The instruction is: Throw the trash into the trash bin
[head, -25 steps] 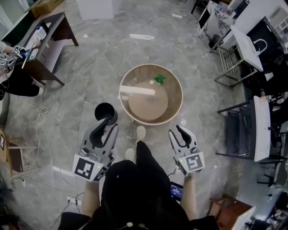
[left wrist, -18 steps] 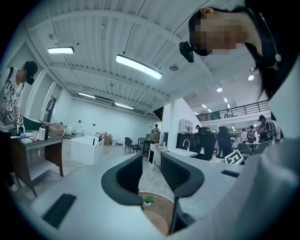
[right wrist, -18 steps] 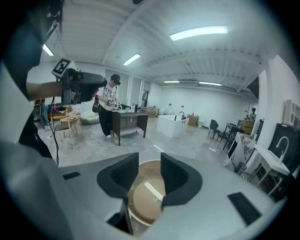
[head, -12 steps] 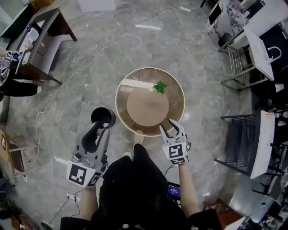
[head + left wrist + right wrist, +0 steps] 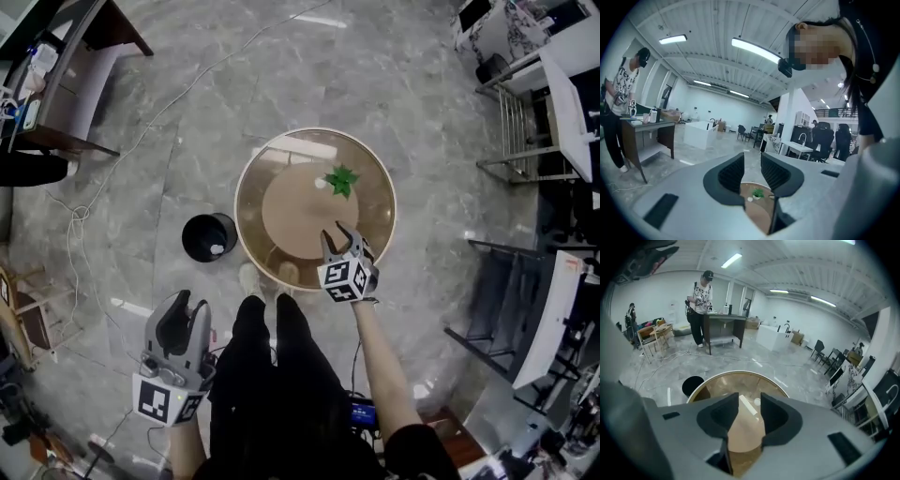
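**Both tools empty; trash on the surface**

The right tool (image 5: 337,234) is being held above the near part of the round glass surface (image 5: 248,202), jaws spread, with nothing between them. The left tool (image 5: 180,314) is being held low beside the person's leg, well apart from the surface, jaws parted and empty. The green trash (image 5: 341,179) is being observed lying on the surface, a small white ball (image 5: 321,185) just beside it. The black trash bin (image 5: 208,236) is being observed standing on the floor by the surface's left edge.

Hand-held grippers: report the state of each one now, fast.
Left hand-held gripper: open, nothing between its jaws.
Right hand-held gripper: open, nothing between its jaws.
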Demonstrator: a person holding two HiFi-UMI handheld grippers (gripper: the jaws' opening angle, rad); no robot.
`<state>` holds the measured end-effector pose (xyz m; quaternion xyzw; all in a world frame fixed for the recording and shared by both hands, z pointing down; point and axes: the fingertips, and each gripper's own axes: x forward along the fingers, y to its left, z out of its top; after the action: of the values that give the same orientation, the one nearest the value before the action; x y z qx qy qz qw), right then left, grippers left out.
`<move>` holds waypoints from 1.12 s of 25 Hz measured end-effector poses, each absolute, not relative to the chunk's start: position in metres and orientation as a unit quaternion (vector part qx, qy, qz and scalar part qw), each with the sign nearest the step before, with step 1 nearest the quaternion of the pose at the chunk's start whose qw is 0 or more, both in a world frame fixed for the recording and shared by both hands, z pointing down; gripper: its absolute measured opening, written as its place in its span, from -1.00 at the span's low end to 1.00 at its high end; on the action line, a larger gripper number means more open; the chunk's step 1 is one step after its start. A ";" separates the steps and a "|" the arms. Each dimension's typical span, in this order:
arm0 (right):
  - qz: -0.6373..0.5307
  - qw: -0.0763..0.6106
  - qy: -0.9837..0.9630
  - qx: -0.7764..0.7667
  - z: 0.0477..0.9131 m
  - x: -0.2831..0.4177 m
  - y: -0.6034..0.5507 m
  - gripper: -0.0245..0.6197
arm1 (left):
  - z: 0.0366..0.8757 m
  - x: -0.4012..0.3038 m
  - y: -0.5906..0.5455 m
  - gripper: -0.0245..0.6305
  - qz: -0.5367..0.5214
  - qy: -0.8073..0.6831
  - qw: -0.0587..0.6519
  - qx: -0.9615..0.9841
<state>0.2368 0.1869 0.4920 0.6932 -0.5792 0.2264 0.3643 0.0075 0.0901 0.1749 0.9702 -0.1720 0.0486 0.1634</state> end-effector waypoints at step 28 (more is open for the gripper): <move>0.343 0.433 -0.528 0.645 0.736 0.311 0.092 -0.48 | 0.355 -0.043 0.070 -0.59 0.184 -0.254 0.303 0.900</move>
<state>0.3109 0.0922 0.7358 0.6452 -0.5276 0.3431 0.4331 -0.0428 0.0705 0.3547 0.8997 -0.2542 0.1844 0.3032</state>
